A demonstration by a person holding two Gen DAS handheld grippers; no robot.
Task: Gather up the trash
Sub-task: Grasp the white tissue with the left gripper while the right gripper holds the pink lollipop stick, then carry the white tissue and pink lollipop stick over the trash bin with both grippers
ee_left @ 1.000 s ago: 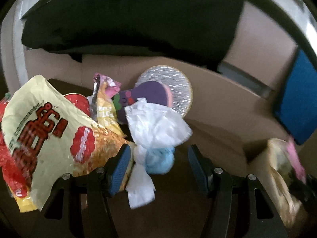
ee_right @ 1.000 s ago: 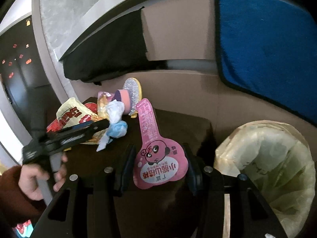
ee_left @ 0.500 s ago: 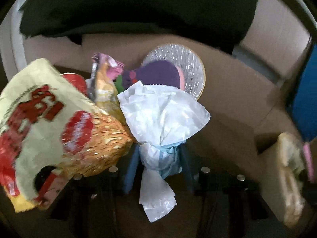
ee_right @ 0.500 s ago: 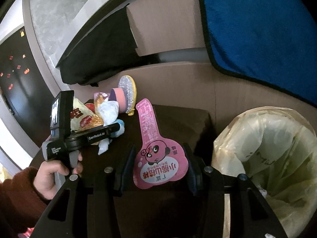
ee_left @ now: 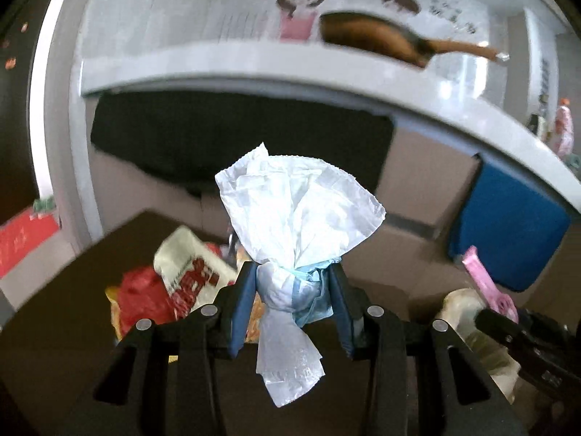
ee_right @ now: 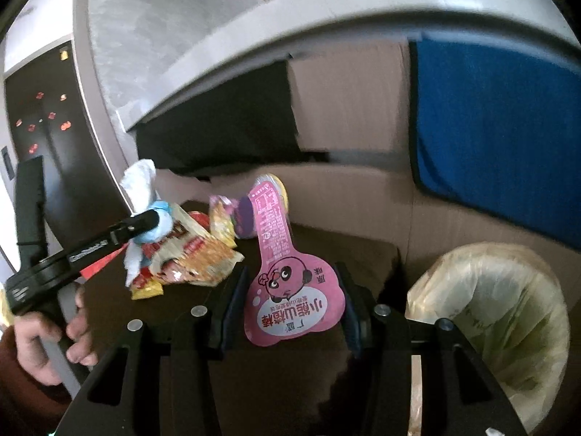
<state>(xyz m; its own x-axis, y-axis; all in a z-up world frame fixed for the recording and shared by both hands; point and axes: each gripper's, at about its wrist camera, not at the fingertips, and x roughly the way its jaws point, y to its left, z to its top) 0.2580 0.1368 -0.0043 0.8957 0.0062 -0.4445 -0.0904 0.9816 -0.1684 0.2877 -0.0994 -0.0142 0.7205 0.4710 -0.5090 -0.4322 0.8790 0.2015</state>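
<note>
My left gripper is shut on a crumpled white and blue tissue wad and holds it above the dark table. From the right wrist view the left gripper shows at the left with the wad. My right gripper is shut on a pink spoon-shaped snack wrapper, held upright. A yellow and red snack bag lies on the table behind; it also shows in the right wrist view. The bin with a yellowish liner stands at the right.
A purple and silver round packet and a small yellow wrapper lie at the table's back edge. A cardboard wall with a blue cloth stands behind. A grey counter edge overhangs.
My left gripper closed on the tissue wad and lifted it off the table, tilting upward. My right gripper keeps the pink wrapper and has shifted a little left of the bin.
</note>
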